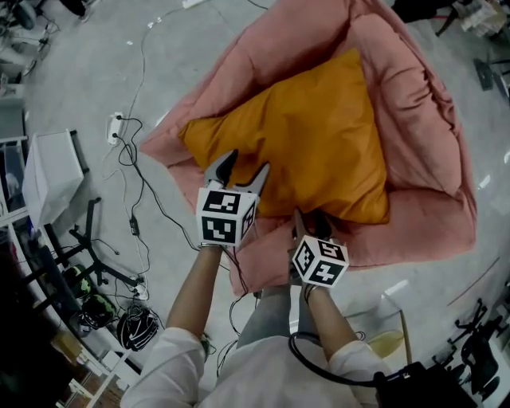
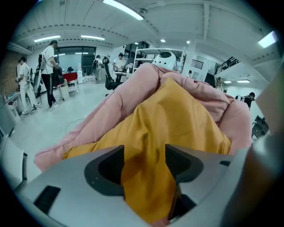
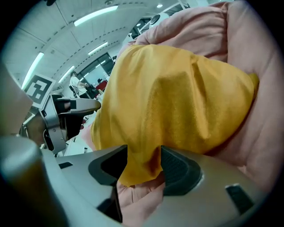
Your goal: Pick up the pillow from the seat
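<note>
I count: one orange pillow; one pink seat; two grippers, the left gripper and the right gripper; one power strip; one white box.

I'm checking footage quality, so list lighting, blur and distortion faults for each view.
Head view: dim overall, corners darkened, the pillow sharp. Left gripper view: strong fisheye bending, ceiling lights glaring, black rim round the image. Right gripper view: same fisheye and black rim, pillow fabric close up and slightly soft.
</note>
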Tool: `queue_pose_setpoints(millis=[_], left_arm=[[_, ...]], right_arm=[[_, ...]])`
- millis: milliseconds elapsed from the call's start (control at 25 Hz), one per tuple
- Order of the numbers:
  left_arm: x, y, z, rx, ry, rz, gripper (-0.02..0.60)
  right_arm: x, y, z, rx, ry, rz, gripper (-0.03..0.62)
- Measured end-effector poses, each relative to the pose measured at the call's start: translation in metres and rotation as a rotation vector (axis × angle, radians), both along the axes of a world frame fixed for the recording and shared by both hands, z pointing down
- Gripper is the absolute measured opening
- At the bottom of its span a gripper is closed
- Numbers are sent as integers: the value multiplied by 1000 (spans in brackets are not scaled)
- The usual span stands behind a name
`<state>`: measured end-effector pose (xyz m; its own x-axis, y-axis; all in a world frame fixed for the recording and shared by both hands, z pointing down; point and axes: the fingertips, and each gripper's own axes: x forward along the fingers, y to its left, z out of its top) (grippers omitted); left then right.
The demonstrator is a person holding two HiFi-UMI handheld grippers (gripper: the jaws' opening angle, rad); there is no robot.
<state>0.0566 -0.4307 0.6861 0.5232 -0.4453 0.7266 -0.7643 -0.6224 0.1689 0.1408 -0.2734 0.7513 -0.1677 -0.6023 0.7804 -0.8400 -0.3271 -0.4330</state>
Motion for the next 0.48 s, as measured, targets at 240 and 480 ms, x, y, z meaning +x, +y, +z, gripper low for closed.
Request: queue_pose_setpoints(millis=[240, 480], left_arm=[[17, -12, 31, -104, 0, 46, 316], [28, -29, 73, -143, -23, 0, 330]], right_arm=[[7, -13, 18, 2, -8, 32, 219], [12, -34, 48, -49, 10, 64, 219]])
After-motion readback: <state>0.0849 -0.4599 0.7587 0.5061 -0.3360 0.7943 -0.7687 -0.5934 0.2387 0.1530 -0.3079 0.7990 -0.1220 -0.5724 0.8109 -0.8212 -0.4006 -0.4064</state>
